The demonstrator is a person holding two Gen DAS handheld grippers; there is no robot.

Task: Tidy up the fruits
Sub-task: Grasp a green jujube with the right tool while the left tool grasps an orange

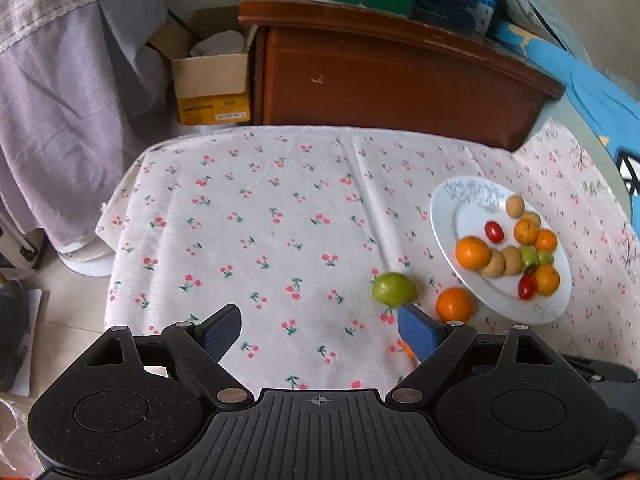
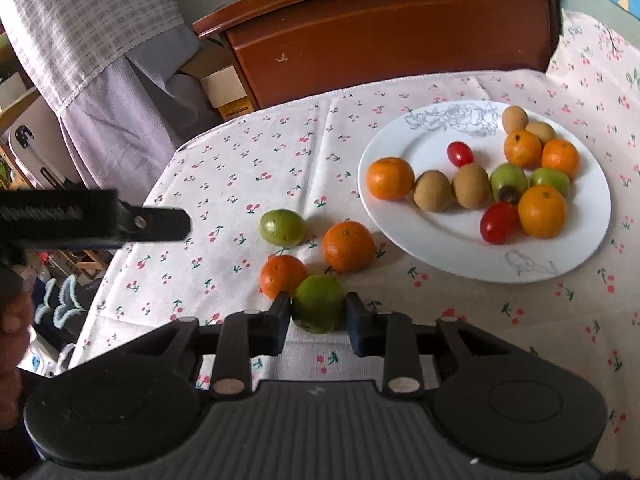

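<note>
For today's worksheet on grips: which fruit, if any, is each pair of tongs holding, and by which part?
The right tongs clamp a green fruit by its two opposite sides. The left tongs are open and hold nothing.

— Where can a gripper pass?
— The cloth [image 1: 280, 220] left of the plate [image 2: 400, 232] lies bare.
— What blocks the plate?
— Two oranges [image 2: 347, 246] and a green fruit [image 2: 282, 227], just beside its near rim.
</note>
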